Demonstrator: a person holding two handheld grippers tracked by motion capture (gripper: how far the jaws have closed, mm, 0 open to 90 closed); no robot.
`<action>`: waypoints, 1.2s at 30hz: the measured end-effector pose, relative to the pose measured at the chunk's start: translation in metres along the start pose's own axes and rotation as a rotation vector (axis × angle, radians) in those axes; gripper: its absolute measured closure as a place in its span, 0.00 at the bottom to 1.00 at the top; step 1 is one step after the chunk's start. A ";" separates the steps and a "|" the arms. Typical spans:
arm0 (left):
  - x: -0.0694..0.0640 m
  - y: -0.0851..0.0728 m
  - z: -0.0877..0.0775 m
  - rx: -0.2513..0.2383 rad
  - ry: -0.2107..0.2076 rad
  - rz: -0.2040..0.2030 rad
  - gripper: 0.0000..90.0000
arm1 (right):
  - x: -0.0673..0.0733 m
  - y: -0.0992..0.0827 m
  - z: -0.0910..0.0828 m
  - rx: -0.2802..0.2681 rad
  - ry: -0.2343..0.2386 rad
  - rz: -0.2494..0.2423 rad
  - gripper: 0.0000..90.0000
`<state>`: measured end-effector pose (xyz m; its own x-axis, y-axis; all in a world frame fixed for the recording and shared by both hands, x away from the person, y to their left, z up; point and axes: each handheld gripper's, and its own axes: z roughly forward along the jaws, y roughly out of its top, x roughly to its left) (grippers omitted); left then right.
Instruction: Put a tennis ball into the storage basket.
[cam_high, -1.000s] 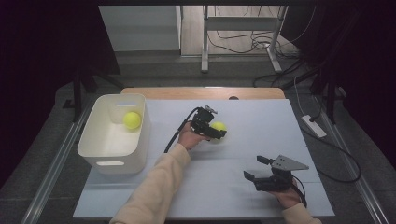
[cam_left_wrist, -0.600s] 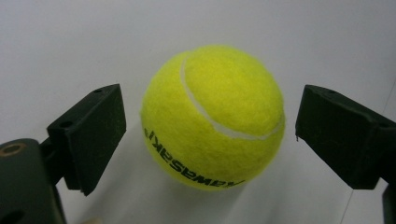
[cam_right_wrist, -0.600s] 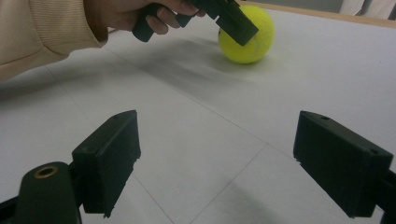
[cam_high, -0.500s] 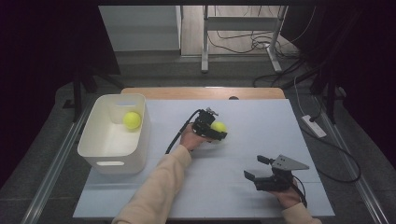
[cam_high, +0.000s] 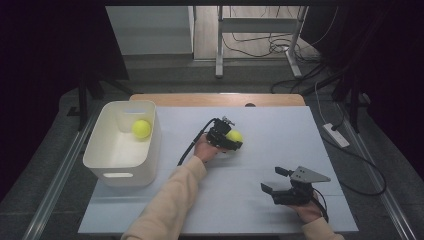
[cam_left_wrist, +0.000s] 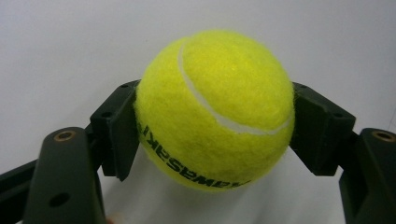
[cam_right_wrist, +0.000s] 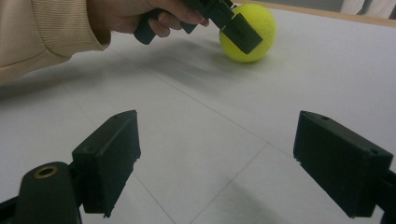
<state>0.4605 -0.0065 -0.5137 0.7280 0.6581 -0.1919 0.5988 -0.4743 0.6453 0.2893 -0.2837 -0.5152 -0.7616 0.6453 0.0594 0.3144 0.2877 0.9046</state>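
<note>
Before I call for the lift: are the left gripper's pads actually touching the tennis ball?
Touching. In the left gripper view both pads press flush against opposite sides of the tennis ball, with no gap on either side; the jaws have just been closing onto it.

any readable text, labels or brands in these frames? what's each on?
"awasak": black letters, upside down, on the tennis ball pinched between the left gripper pads; the word's ends curve out of sight.
Second ball in the white bin: no marking can be made out.
</note>
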 end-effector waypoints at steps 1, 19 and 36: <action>-0.001 0.000 0.000 -0.005 -0.002 -0.001 0.30 | 0.000 0.000 0.000 0.000 0.000 0.000 0.16; -0.013 0.001 -0.023 -0.058 -0.002 0.065 0.30 | 0.000 0.000 0.000 -0.004 -0.002 -0.004 0.16; -0.011 -0.008 -0.051 -0.115 0.020 0.064 0.30 | 0.001 0.000 0.000 -0.001 -0.006 -0.007 0.16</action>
<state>0.4308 0.0191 -0.4791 0.7557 0.6411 -0.1337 0.5087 -0.4460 0.7364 0.2887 -0.2831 -0.5151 -0.7601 0.6479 0.0506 0.3084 0.2911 0.9056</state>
